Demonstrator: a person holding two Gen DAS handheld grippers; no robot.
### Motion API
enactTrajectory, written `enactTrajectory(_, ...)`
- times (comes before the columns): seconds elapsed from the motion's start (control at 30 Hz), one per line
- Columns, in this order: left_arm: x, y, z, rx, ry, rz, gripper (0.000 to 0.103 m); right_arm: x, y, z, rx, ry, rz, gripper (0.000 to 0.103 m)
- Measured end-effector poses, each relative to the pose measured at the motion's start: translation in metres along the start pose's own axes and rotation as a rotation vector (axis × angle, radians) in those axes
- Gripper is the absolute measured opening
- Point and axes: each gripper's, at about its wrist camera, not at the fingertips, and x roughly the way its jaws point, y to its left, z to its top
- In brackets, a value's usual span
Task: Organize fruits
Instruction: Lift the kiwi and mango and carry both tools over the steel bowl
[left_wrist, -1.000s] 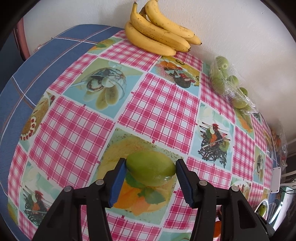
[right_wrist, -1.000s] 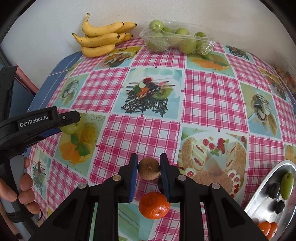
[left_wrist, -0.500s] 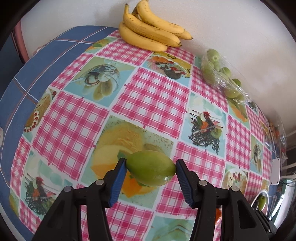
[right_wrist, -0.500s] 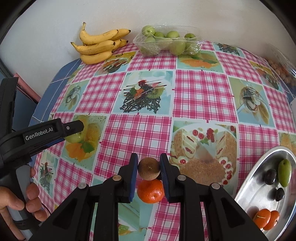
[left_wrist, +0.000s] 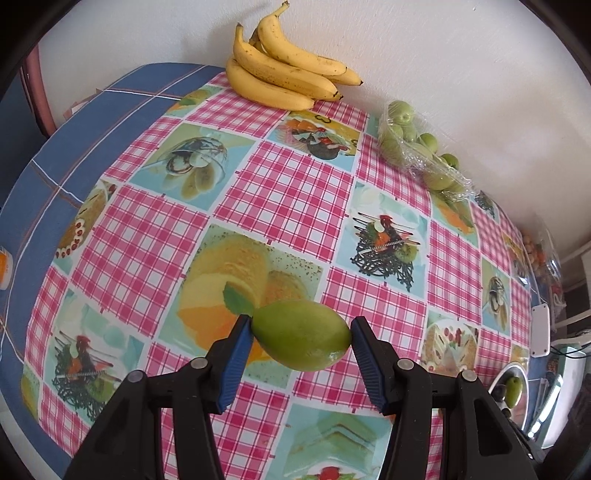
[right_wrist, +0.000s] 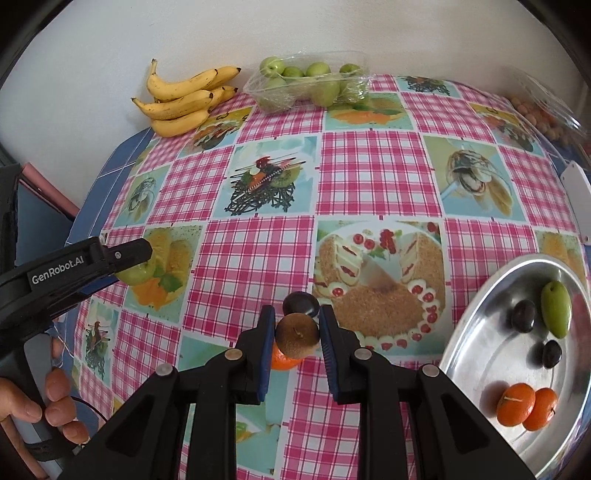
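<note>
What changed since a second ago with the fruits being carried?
Both grippers rose and slid toward the round metal tray: left gripper carrying the green mango, right gripper the brown kiwi. Both grips are unchanged; the yellow bananas stay put.

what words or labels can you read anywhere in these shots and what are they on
"GenRobot.AI": white lettering on the black body of the left hand-held gripper, seen in the right wrist view.
No other text is readable: the tablecloth shows only pictures and checks, and the white tag at the table edge looks blank.
</note>
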Motion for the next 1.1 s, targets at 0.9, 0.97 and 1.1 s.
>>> enactTrajectory(0.9, -0.018, -0.049, -0.041, 0.104, 0.003, -0.025, 0.057, -0.051, -0.054, -0.035, 0.124, -0.061, -0.045, 0.025)
enactTrajectory(0.97, -0.018, -0.053, -0.043, 0.110, 0.004, -0.028, 0.057, -0.054, -0.062, -0.034, 0.137, -0.069, -0.077, 0.025)
enactTrajectory(1.1, -0.017, -0.069, -0.049, 0.141, 0.007, -0.041, 0.057, -0.060, -0.083, -0.035, 0.180, -0.074, -0.110, 0.025)
